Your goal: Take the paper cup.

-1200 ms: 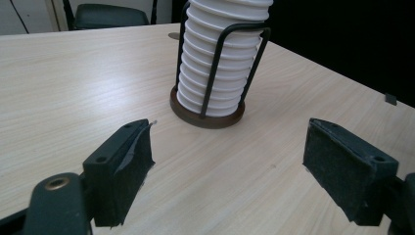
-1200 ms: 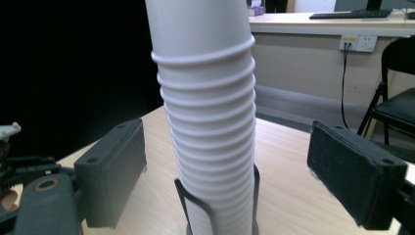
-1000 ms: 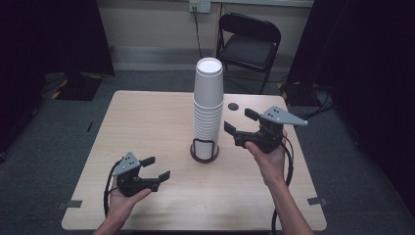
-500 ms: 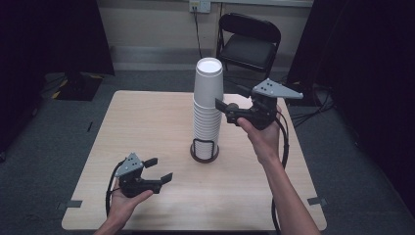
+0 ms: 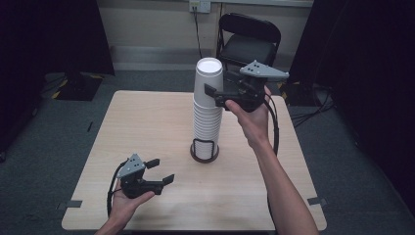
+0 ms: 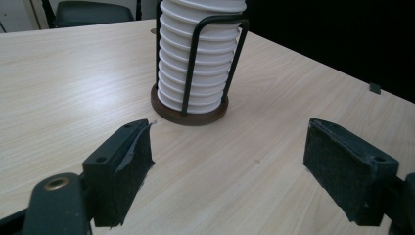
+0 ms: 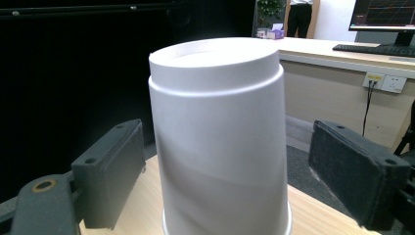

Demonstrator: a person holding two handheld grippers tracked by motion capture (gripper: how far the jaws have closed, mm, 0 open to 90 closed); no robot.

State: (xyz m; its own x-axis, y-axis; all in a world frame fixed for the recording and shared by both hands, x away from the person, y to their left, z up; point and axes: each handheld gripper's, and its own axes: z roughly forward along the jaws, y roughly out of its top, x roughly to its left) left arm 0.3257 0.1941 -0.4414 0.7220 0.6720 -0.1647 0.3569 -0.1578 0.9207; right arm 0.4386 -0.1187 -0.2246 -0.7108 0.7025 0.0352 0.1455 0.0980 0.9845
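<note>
The right tongs stand apart, one jaw on either side of the top cup, not yet touching its wall. That cup caps a tall stack of upturned white paper cups seated in a dark wire holder at the middle of the worktop. It looks light and thin-walled, likely to dent under a hard squeeze, so a gentle grip on the sidewall just under the ridge seems best. The left tongs, also apart, hover at the near left.
</note>
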